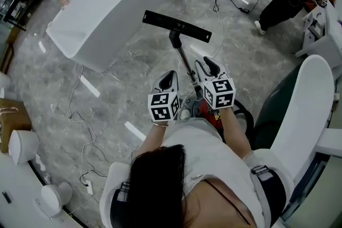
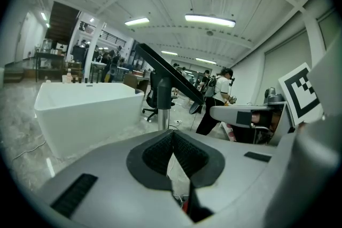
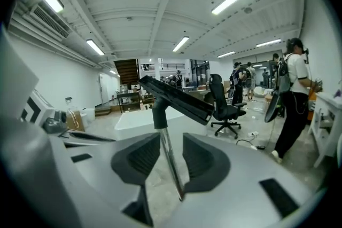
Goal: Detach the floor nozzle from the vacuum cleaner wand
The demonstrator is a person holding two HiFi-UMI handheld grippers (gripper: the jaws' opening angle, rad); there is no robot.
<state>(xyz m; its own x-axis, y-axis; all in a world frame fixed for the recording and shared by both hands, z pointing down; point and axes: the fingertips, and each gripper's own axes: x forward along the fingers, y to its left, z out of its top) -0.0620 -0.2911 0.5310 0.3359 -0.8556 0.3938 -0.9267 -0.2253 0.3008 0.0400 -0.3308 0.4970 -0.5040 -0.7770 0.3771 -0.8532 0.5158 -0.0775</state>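
Black and bar-shaped, the floor nozzle (image 1: 177,26) sits at the far end of the metal wand (image 1: 184,61), over the grey marble floor (image 1: 123,72) and near a white bathtub (image 1: 107,2). Only the head view shows both tools side by side, the left hand-held gripper (image 1: 170,78) just left of the wand and the right hand-held gripper (image 1: 208,65) at it, with the red vacuum body (image 1: 211,112) below them. The right gripper view adds what the head view hides: its jaws stand apart, the wand (image 3: 170,163) running up between them with a gap on each side to the nozzle (image 3: 176,99). The left gripper view shows its jaws pressed together on nothing, the nozzle (image 2: 171,75) ahead beyond them.
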